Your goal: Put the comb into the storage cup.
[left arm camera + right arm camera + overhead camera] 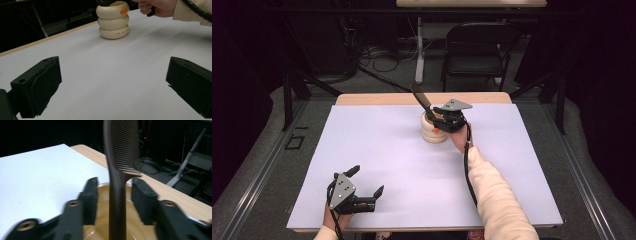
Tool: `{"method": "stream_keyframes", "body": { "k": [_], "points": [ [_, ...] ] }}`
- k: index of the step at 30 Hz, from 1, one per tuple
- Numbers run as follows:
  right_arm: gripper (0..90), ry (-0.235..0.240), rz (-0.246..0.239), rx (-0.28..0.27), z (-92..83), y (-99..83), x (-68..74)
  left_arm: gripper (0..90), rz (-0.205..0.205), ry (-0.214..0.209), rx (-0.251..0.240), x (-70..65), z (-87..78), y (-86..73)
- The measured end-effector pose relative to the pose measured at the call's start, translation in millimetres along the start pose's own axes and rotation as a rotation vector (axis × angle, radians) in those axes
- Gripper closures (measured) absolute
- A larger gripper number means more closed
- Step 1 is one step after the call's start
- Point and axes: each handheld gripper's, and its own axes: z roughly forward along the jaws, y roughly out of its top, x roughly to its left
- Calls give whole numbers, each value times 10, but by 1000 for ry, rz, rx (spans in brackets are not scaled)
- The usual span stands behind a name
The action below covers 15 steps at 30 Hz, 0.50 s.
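Note:
A cream ribbed cup [433, 132] stands at the far middle of the white-covered table [387, 155]. A dark comb [419, 97] stands in it, leaning up and to the left. My right gripper [439, 120] hovers at the cup's rim. In the right gripper view its jaws stand apart on either side of the comb's handle [117, 195], with a gap on each side, above the cup's mouth [100, 225]. My left gripper [368, 180] rests open near the front left edge with nothing between its jaws. The left gripper view shows the cup [113, 22] far ahead of the left gripper [113, 85].
The table's wooden far edge [377, 99] shows beyond the white sheet. A black folding chair [477, 47] and a white table leg [419, 50] stand behind, among cables on the floor. Dark stands flank the table.

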Motion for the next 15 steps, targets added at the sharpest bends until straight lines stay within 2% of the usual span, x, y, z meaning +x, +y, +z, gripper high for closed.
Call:
{"method": "stream_keyframes", "body": {
  "k": [7, 15],
  "points": [
    [349, 36, 8, 33, -127, 98, 9, 2, 2, 0, 2, -3, 2, 2],
    [227, 69, -3, 81, -262, 186, 63, 2, 3, 2, 4, -8, 3, 3]
  ]
}}
